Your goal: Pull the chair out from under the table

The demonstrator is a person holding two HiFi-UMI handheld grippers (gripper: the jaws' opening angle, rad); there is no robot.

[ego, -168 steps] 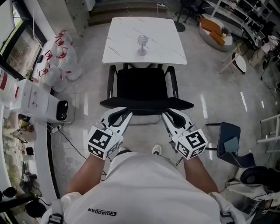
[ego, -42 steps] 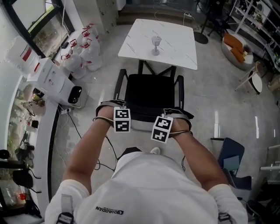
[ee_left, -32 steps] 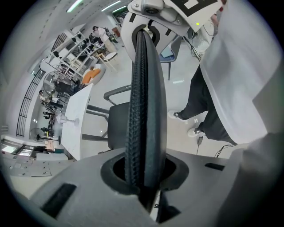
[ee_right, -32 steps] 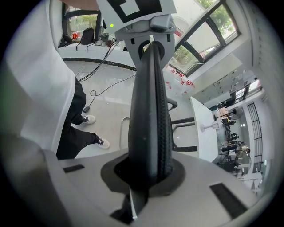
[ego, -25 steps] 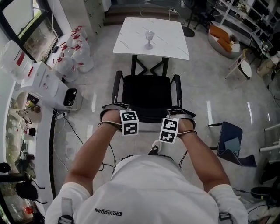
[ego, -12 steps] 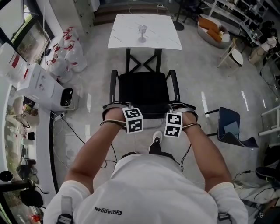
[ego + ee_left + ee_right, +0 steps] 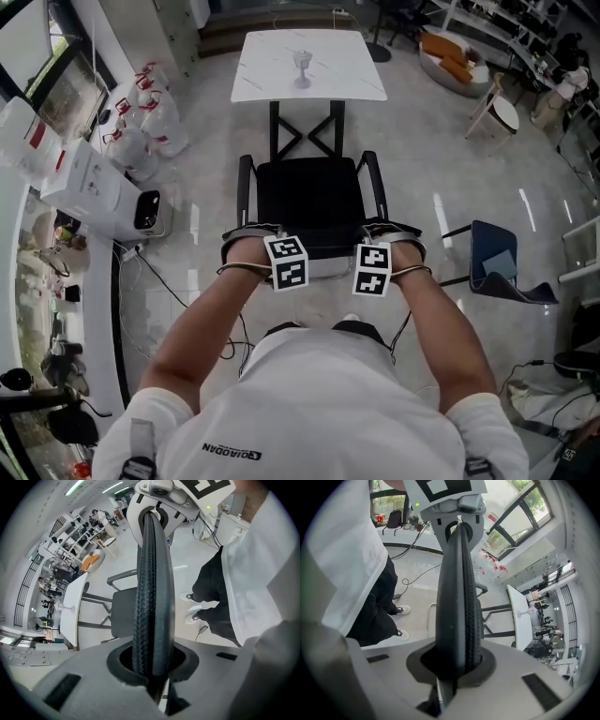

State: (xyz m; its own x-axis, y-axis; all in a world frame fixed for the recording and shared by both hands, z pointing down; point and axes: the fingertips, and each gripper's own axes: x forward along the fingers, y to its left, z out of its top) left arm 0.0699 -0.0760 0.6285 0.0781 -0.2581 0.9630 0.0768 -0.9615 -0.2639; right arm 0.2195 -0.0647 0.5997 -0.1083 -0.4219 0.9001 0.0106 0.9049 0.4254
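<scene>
Grey floor [image 7: 422, 141]; chair [image 7: 309, 192] clear of table [image 7: 347, 75] — left tool [image 7: 251, 234], right tool [image 7: 389, 232] pinch its backrest [image 7: 323, 247].

Left gripper [image 7: 255, 236], right gripper [image 7: 386, 234] side by side, angled down, jaws clamped.

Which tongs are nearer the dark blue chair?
Right. The right tongs clamp the black chair backrest at its end toward the dark blue chair; the left tongs, jaws just closed further, clamp the opposite end.

chair [image 7: 309, 202]: black seat, ribbed black back edge
table [image 7: 328, 66]: white, faint grey veining; black legs
hand-held gripper cubes [image 7: 286, 262]: black-and-white squares
shirt [image 7: 309, 403]: white
floor [image 7: 422, 159]: glossy pale grey
cushions [image 7: 448, 52]: orange
</scene>
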